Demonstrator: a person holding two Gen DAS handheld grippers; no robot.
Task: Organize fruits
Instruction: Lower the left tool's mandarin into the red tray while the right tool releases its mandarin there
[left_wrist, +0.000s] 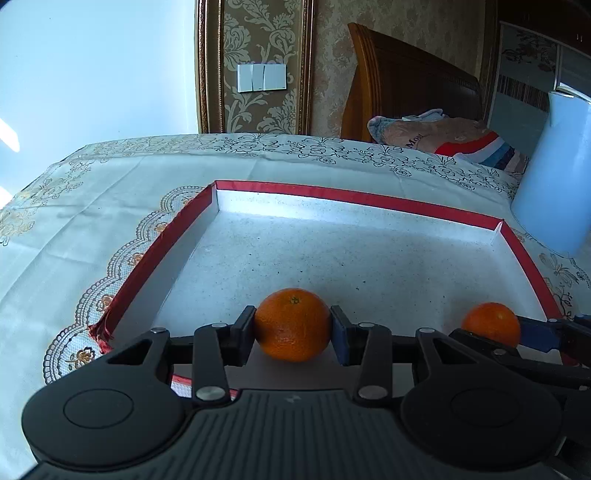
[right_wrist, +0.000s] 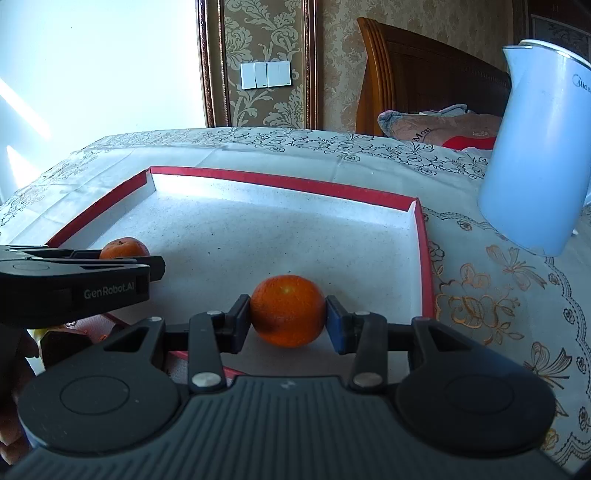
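My left gripper (left_wrist: 293, 328) is shut on an orange (left_wrist: 291, 325), held just above the near part of a shallow red-rimmed box (left_wrist: 354, 197) with a white speckled floor. My right gripper (right_wrist: 288, 319) is shut on a second orange (right_wrist: 287, 316) over the same box (right_wrist: 280, 181), nearer its right wall. In the left wrist view the right gripper (left_wrist: 491, 326) and its orange (left_wrist: 491, 323) show at the lower right. In the right wrist view the left gripper (right_wrist: 125, 254) comes in from the left edge, its orange (right_wrist: 123, 248) partly hidden behind its fingers.
A pale blue kettle (right_wrist: 535, 155) stands on the embroidered tablecloth (right_wrist: 498, 295) just right of the box. Behind the table are a wooden headboard (left_wrist: 406, 81), a folded blanket (left_wrist: 443, 136) and a wall switch panel (left_wrist: 261, 76). Part of a hand (right_wrist: 11, 424) shows at the lower left.
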